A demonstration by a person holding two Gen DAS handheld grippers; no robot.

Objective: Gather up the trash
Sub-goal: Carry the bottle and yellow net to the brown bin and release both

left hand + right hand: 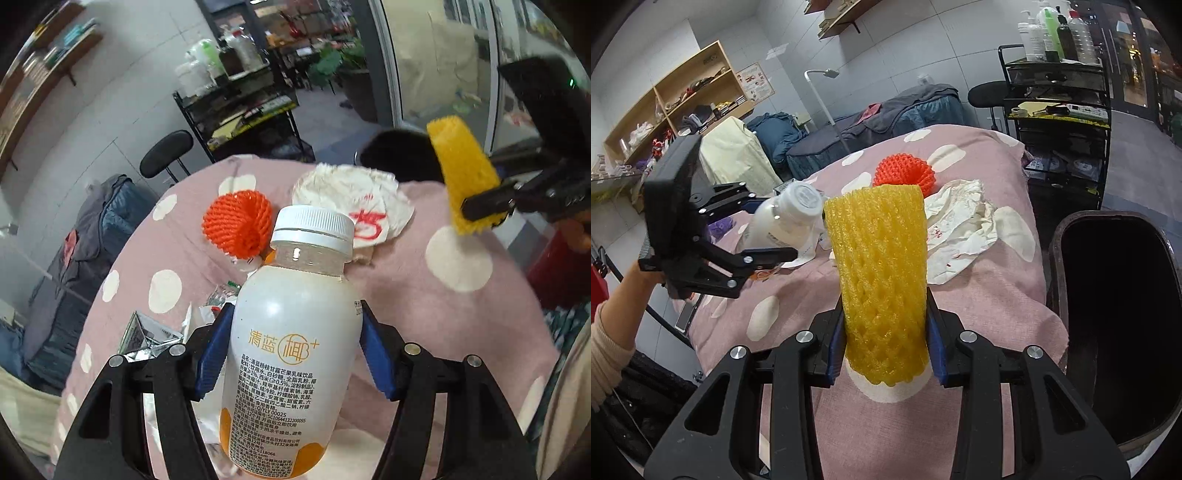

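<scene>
My left gripper point(297, 332) is shut on a white drink bottle point(291, 347) with a white cap, held above the pink dotted bedspread point(406, 295). The bottle also shows in the right wrist view point(783, 218). My right gripper point(886, 332) is shut on a yellow foam fruit net point(882, 280), also seen in the left wrist view point(465, 173). An orange foam net point(238, 223) and a crumpled white paper point(354, 199) with red marks lie on the bedspread. A dark trash bin point(1115, 325) stands at the bed's right edge.
Foil wrappers point(147, 336) lie on the bedspread to the left. A black trolley point(1060, 110) with bottles and a black stool point(166, 151) stand beyond the bed. A blue-covered bed point(871, 122) and wooden shelves point(676, 99) are at the back.
</scene>
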